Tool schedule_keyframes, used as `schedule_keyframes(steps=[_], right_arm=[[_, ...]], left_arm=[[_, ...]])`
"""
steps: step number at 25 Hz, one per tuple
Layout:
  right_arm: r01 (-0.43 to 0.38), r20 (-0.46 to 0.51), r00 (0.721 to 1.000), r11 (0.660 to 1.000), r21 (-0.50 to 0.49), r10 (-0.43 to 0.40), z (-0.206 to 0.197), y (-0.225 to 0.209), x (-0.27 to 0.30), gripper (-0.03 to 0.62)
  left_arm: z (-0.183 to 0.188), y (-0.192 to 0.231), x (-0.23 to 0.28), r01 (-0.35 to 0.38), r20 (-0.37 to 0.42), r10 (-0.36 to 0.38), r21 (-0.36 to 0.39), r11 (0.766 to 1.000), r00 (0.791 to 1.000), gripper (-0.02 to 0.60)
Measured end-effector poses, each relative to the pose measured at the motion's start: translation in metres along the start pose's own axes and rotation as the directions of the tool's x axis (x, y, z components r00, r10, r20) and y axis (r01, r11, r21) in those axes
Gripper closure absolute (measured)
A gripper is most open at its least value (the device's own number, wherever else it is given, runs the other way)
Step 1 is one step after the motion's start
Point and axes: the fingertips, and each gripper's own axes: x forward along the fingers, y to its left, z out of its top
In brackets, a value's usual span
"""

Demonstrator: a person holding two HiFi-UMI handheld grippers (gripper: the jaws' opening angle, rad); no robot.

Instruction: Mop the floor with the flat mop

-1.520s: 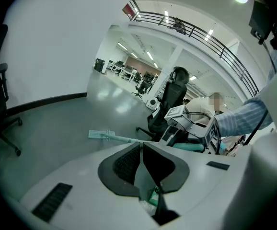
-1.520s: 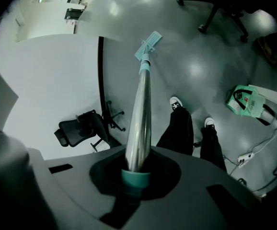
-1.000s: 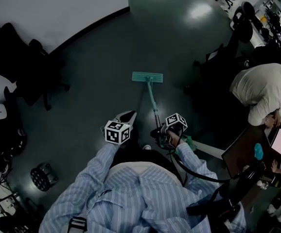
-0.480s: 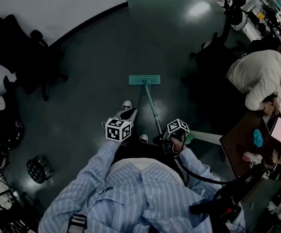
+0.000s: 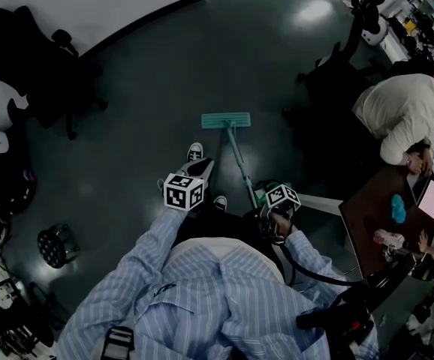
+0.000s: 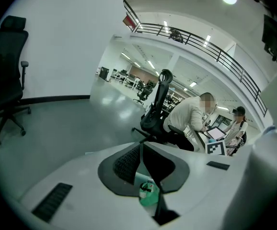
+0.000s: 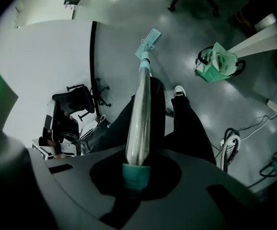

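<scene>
The flat mop's teal head [image 5: 226, 120] lies flat on the dark floor [image 5: 149, 88] ahead of my shoes [image 5: 194, 154]. Its metal handle [image 5: 239, 163] slants back to my right gripper [image 5: 266, 214], which is shut on it. In the right gripper view the handle [image 7: 141, 109] rises out of a teal collar between the jaws of the right gripper [image 7: 136, 172] and runs down to the mop head [image 7: 149, 38]. My left gripper [image 5: 200, 171] hovers left of the handle, apart from it. The left gripper [image 6: 142, 150] has its jaws closed tip to tip, with nothing gripped.
A black office chair [image 5: 33, 58] stands by the white wall [image 5: 74, 6] at the left. A second chair [image 5: 337, 70] and a person in white [image 5: 401, 115] bent over a desk [image 5: 371, 227] are to the right. A round stool base [image 5: 55, 244] sits near left. A green bag [image 7: 218, 63] stands by my right foot.
The mop head has drawn slightly back from the wall towards me. My shoes have come into view below it. The right gripper keeps its hold on the handle.
</scene>
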Motion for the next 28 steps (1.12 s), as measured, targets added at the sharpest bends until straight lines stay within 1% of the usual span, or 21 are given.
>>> schedule_keyframes(steps=[6,11,19,28], right_arm=[[-0.003,-0.027,1.0,1.0,-0.015,0.003,0.001,0.009,0.005,0.572],[-0.027,-0.011,1.0,1.0,-0.004,0.027,0.021,0.027,0.006,0.572],[-0.052,0.027,0.998,0.999,0.006,0.052,0.076,0.069,-0.004,0.572],[-0.079,0.058,0.995,0.997,0.028,0.077,0.151,0.135,-0.023,0.572]], left_arm=[[0.002,0.005,-0.003,-0.017,0.008,0.017,-0.006,1.0,1.0,0.558],[0.014,0.012,0.005,-0.023,0.012,0.023,-0.01,1.0,1.0,0.558],[0.04,0.035,0.028,-0.019,-0.011,0.019,-0.009,1.0,1.0,0.558],[0.101,0.08,0.063,-0.002,-0.042,0.002,0.006,1.0,0.999,0.558]])
